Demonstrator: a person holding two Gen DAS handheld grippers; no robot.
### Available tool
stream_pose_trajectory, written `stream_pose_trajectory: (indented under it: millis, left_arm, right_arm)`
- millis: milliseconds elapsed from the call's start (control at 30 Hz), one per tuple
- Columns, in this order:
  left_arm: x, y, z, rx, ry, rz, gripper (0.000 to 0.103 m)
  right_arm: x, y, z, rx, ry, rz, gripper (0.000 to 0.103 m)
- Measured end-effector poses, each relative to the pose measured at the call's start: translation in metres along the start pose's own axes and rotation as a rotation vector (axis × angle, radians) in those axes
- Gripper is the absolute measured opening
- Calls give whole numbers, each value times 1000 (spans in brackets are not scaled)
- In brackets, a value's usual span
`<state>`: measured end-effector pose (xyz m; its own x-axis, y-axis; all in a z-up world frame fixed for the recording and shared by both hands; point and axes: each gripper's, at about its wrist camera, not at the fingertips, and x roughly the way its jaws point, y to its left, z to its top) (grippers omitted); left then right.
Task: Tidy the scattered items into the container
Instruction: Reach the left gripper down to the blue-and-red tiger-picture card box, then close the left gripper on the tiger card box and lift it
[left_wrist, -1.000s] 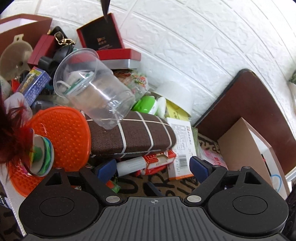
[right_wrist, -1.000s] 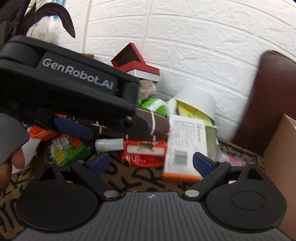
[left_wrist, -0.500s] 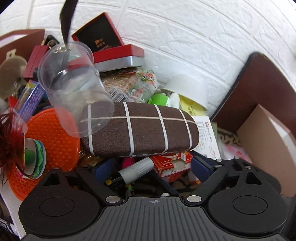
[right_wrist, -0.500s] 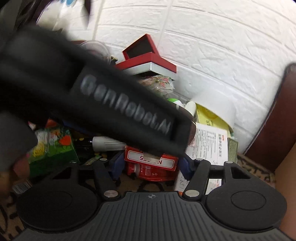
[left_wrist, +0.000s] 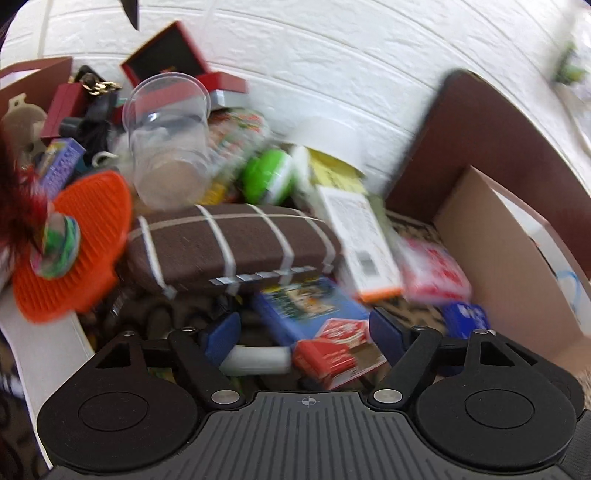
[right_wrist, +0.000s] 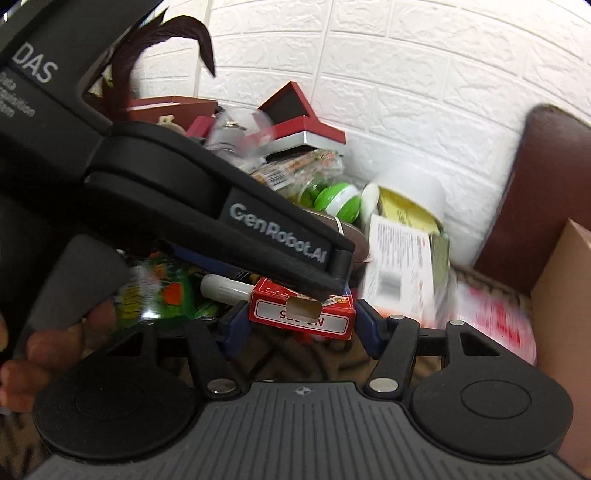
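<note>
The right gripper (right_wrist: 297, 323) has its fingers clamped on a red box (right_wrist: 301, 314), low in the pile, probably to carry it to the cardboard container (right_wrist: 561, 295) at the right edge. The left gripper (left_wrist: 304, 334) hangs with fingers apart (holding nothing), crossing overhead. A brown case (left_wrist: 232, 247) and marker (right_wrist: 225, 291) crowd close.
</note>
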<state>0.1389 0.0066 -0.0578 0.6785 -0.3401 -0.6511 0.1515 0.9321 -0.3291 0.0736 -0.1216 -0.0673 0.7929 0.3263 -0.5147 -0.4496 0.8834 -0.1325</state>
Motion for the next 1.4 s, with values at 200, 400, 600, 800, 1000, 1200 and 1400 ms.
stream_pose_trajectory:
  millis: [200,400,600,800,1000,1200,1400]
  left_arm:
    - [-13,-18,-37,7,76,-64,84]
    - [-36,-18,-75,1,134,-87,85]
    - [-42,-13,-75,-51,151,-104,88]
    - [-40,-14,-68,-68,162,-143,84]
    - [-39,-9,-68,-84,166,-126,84]
    - [-28,-23,-63,-18,186,-135,84]
    - [-13,-27,-48,-24,203,-117,84]
  right_arm:
    - [-45,10,-30,45,38,14,66]
    - [-83,15,-63,87,106,27,70]
    - [-89,22,-61,109,104,5,74]
    - [-93,23,-58,96,79,-17,77]
    - [-91,22,-59,101,88,-15,77]
    - [-82,21,-55,98,93,-24,78]
    - [-70,18,-53,102,98,-20,76]
